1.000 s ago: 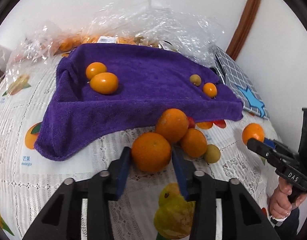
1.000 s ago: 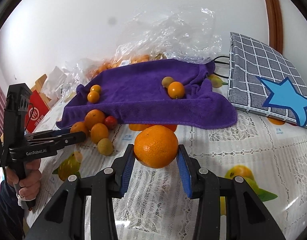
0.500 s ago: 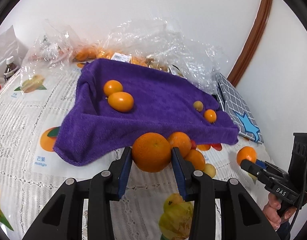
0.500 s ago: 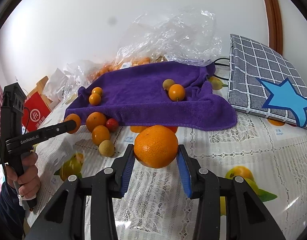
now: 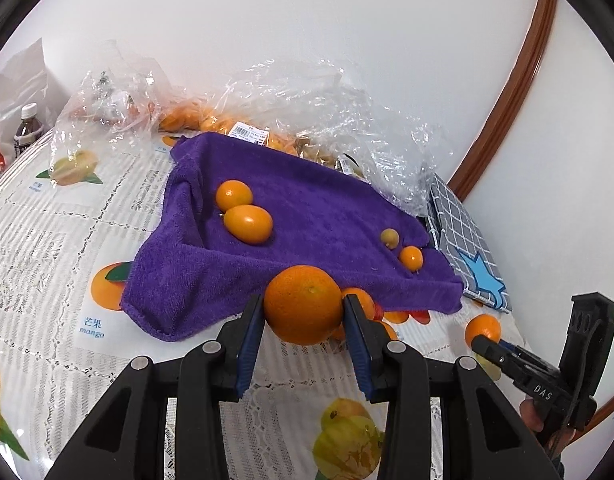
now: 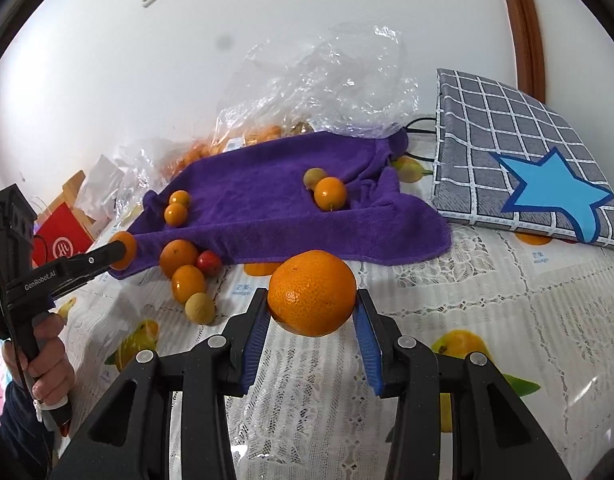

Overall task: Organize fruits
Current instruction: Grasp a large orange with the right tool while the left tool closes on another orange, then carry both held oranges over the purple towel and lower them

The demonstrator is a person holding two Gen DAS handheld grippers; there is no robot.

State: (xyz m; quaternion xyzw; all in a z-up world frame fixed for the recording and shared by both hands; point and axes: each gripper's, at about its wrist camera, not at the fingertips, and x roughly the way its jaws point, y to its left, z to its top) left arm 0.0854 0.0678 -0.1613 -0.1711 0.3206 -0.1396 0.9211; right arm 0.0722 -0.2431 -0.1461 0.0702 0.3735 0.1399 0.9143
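My left gripper [image 5: 303, 312] is shut on a large orange [image 5: 303, 303] and holds it above the table, near the front edge of the purple towel [image 5: 307, 216]. My right gripper [image 6: 312, 300] is shut on another large orange [image 6: 312, 292], in front of the towel [image 6: 267, 192]. Two kumquats [image 5: 247, 222] lie on the towel's left, a small orange fruit [image 5: 411, 258] and a greenish one [image 5: 389, 237] on its right. Loose oranges [image 6: 179, 256], a red fruit [image 6: 209, 261] and a yellowish fruit [image 6: 200, 308] lie by the towel's edge.
Clear plastic bags [image 5: 307, 112] with more fruit lie behind the towel. A grey checked pad with a blue star [image 6: 519, 168] lies at the right. A bottle [image 5: 27, 126] and a red box [image 6: 63, 240] stand at the far left. A fruit-print tablecloth [image 6: 507, 300] covers the table.
My left gripper has lifted its orange off the table and raised it toward the towel. My right gripper has held its orange nearly still.
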